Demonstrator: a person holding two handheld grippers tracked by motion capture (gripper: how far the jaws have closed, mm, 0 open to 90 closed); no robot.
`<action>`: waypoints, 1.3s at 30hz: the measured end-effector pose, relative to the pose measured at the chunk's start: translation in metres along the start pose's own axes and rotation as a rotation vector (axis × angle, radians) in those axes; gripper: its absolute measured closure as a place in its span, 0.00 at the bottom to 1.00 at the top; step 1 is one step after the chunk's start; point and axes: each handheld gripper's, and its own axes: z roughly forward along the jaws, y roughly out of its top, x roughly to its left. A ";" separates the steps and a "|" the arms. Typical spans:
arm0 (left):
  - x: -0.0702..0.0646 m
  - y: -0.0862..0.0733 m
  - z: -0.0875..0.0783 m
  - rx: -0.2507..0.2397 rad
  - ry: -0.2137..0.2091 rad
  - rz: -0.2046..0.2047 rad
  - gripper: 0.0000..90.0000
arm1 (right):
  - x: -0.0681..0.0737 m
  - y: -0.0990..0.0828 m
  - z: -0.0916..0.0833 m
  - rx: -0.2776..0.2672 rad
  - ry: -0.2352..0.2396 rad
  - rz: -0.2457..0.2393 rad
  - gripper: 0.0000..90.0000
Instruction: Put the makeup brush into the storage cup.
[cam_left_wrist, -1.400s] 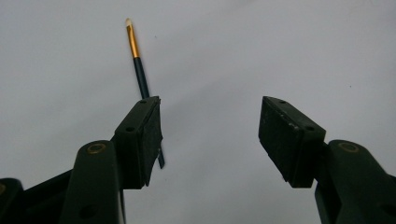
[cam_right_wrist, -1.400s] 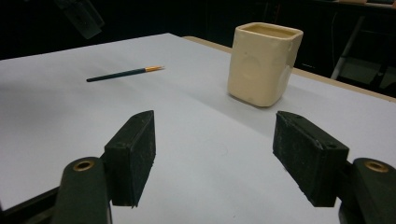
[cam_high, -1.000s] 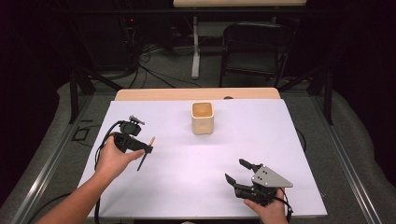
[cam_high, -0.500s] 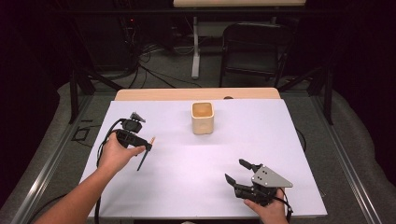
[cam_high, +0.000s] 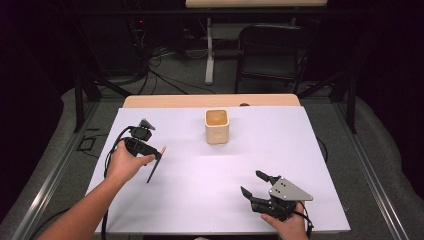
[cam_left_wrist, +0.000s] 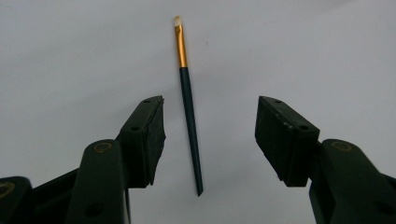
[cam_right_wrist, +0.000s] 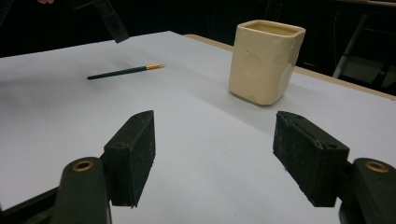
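A glossy ceramic-looking cup (cam_high: 217, 126) stands on matt white paper (cam_high: 200, 200) over a wooden tabletop (cam_high: 165, 101).

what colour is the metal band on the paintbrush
Gold, between the dark green handle and the pale tip of the paintbrush; it shows best in the left gripper view.

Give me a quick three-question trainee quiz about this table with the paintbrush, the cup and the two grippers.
1. True or false: the paintbrush is clamped by the left gripper.
2. Which stands nearer the table's far edge: A the cup, B the right gripper?
3. Fill in: the paintbrush lies flat on the white ____.

Key
1. False: it lies between the open jaws, which have just been closing, untouched.
2. A.
3. Sheet.
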 end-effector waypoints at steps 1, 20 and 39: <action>0.000 0.000 0.000 0.000 0.000 0.000 0.48 | 0.000 0.000 0.000 0.000 0.000 0.000 0.33; 0.002 0.006 0.012 0.034 0.005 0.001 0.49 | 0.000 0.000 0.000 0.003 0.001 -0.003 0.33; 0.005 0.010 0.026 0.064 0.018 -0.017 0.49 | 0.000 0.000 0.001 0.005 0.003 -0.004 0.33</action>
